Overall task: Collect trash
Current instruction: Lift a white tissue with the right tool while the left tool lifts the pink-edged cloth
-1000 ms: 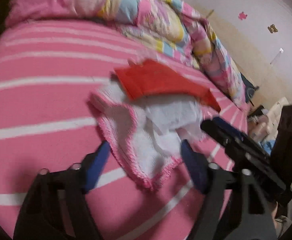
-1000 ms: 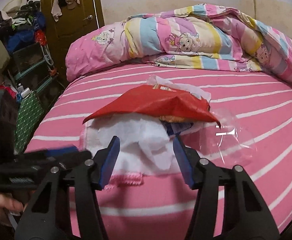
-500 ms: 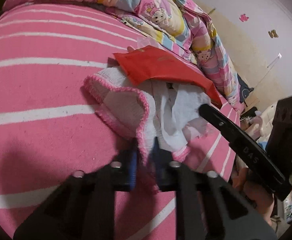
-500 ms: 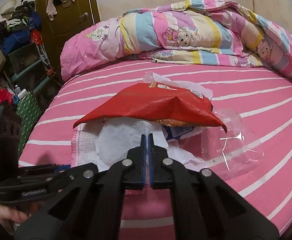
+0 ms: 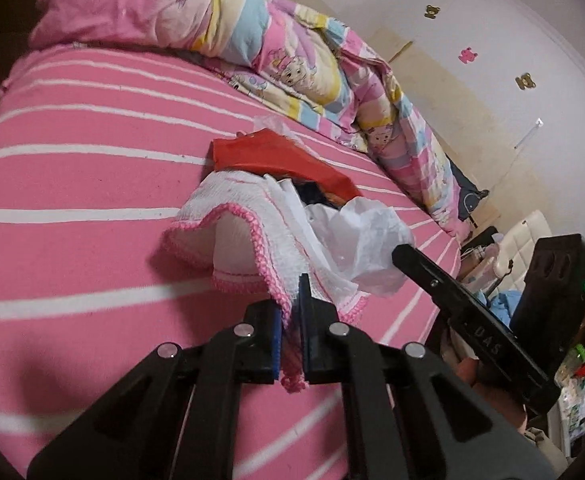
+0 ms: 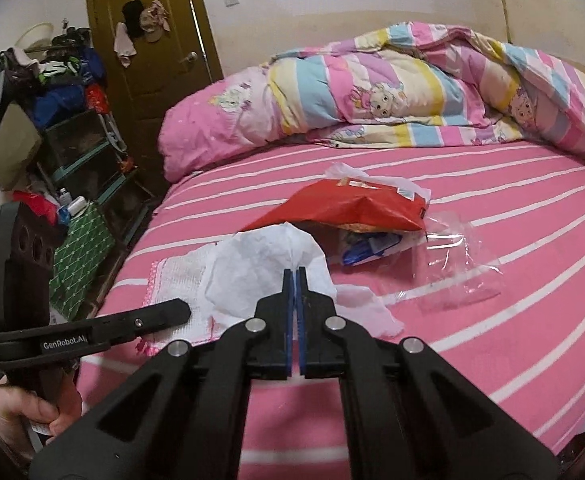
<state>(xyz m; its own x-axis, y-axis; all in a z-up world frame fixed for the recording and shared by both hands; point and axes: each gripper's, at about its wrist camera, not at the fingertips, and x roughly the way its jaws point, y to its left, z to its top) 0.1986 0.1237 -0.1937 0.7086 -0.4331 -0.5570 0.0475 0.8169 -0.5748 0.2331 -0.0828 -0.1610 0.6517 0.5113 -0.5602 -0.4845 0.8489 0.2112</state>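
A trash pile lies mid-bed on a pink-edged white cloth [image 5: 244, 208] [image 6: 176, 276]. It holds a red snack bag [image 5: 268, 154] [image 6: 344, 208], crumpled white tissue [image 5: 368, 240] [image 6: 260, 264], a blue-white wrapper [image 6: 368, 246] and clear plastic film [image 6: 452, 264]. My left gripper [image 5: 290, 300] [image 6: 184, 308] is shut on the cloth's near pink hem, which is raised off the sheet. My right gripper [image 6: 294, 274] [image 5: 400, 252] is shut on a peak of the tissue, pulled up into a tent.
The bed has a pink striped sheet [image 6: 492, 340]. A bunched cartoon quilt [image 6: 392, 92] [image 5: 292, 60] lies along its far side. Left of the bed are a brown door [image 6: 152, 80], cluttered shelves [image 6: 80, 148] and a green patterned box [image 6: 80, 248]. A hand [image 6: 20, 408] holds the left gripper.
Both grippers went from open to shut, the left on the cloth hem, the right on the tissue. Both then rose and drew back, lifting the cloth edge and the tissue.
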